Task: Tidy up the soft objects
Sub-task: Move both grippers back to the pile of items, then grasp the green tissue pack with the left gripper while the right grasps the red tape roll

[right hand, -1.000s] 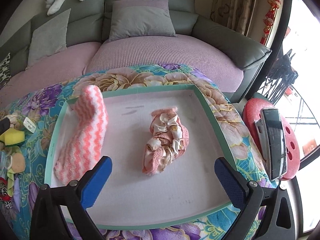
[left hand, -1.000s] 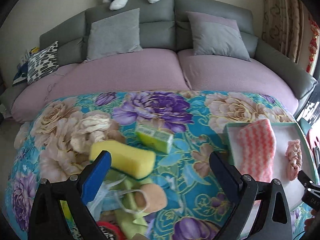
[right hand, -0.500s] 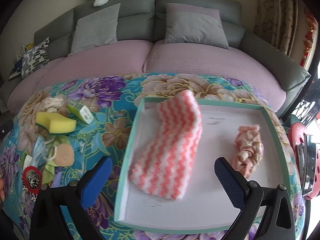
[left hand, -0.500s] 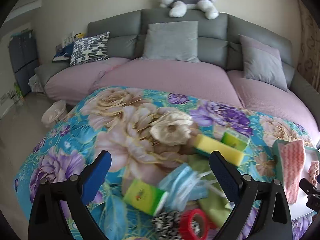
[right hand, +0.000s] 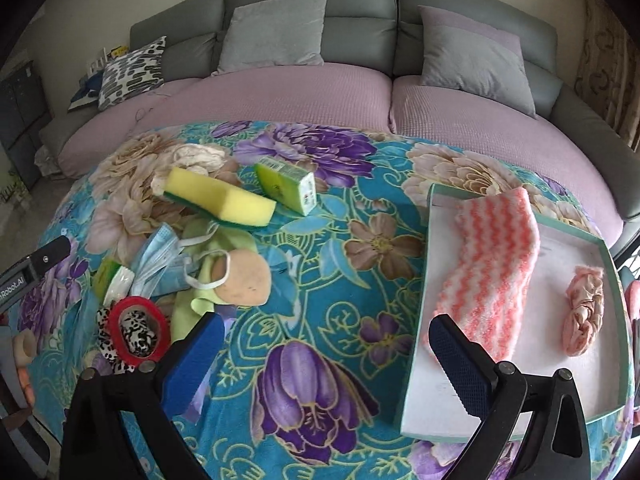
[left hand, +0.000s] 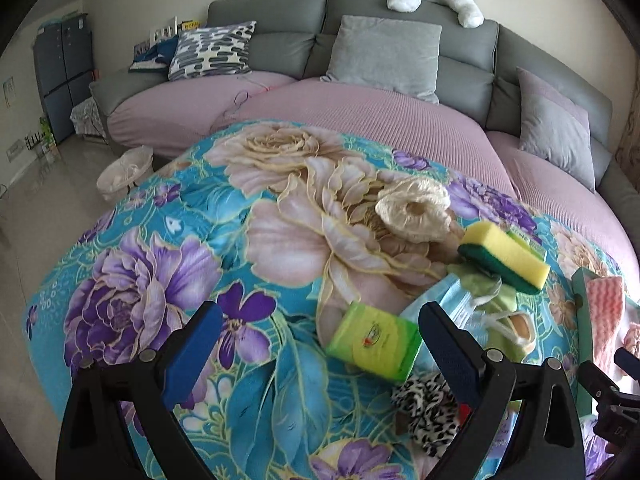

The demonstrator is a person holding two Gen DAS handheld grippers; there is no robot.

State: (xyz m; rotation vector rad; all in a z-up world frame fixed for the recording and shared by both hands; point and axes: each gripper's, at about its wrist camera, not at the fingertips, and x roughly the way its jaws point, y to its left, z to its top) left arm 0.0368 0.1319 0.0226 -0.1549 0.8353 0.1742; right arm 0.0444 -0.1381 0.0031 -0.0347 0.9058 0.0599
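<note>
Floral tablecloth (left hand: 168,240) before a grey sofa (left hand: 280,48), soft clutter scattered.
Left view: left gripper (left hand: 320,344) gapes empty beside a green packet (left hand: 374,342). Right view: right gripper (right hand: 326,354) gapes empty; striped pink cloth (right hand: 492,276) lies lengthwise front-to-back in the tray (right hand: 416,360), yellow sponge (right hand: 218,198) slanting across the cloth.

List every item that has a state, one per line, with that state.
left tool: open, empty
right tool: open, empty
tray: holds two items
striped cloth: in tray, flat
pink scrunchie: in tray
yellow sponge: outside tray
face mask: crumpled, in pile
red tape roll: in pile
</note>
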